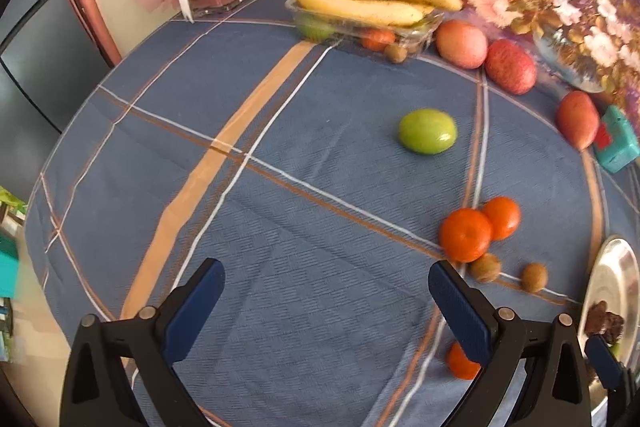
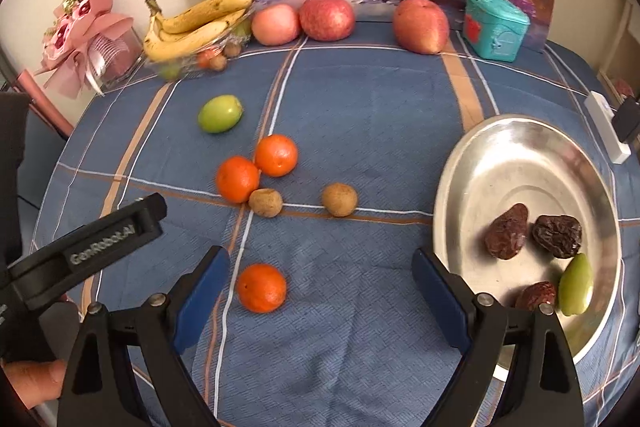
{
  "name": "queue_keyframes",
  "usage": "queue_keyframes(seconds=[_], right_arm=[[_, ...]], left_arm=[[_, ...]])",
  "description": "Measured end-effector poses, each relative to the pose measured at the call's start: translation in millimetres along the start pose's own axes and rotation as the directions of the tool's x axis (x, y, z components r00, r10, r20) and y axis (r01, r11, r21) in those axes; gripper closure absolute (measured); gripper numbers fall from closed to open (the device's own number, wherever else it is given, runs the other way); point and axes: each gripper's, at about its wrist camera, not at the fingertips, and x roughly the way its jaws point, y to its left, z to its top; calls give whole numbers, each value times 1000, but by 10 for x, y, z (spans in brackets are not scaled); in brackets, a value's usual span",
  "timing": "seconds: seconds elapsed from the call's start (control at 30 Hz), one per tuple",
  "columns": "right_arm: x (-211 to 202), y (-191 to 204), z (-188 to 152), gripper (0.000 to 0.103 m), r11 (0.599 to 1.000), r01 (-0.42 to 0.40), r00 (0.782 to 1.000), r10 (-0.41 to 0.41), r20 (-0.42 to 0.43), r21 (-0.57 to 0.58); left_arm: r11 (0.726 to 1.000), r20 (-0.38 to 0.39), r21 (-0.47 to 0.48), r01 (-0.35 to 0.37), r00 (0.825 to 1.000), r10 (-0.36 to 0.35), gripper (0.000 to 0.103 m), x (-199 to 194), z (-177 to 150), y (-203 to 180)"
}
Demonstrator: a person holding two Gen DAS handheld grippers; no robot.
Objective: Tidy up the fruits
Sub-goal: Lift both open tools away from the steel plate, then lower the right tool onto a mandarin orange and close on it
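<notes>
Open cloth [image 2: 360,107] lies mid-table (left side too), hemmed by tangerines [image 2: 256,167] and steel plate [image 2: 520,131].

One readable marking: "GenRobot.AI" in pale letters along the black body of my left gripper [image 2: 86,247], near left. Nothing else carries legible text.

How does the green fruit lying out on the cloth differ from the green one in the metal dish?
The green fruit on the cloth is rounded and lies alone. The green fruit in the dish looks longer and more pointed, and sits against the metal dish rim beside dark wrinkled fruits. Both are smooth, glossy and light green.
</notes>
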Motion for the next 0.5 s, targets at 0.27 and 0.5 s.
queue_keyframes(seconds=[0.27,0.5], right_arm=[[195,108,-47,18,999,-44,996,42,-74,-25],[400,158,-88,37,997,-76,988,71,-137,-27]], left_arm=[[998,-42,-57,-8,999,6,0,139,-39,144],[997,-74,-80,1,997,-7,0,232,-64,175]])
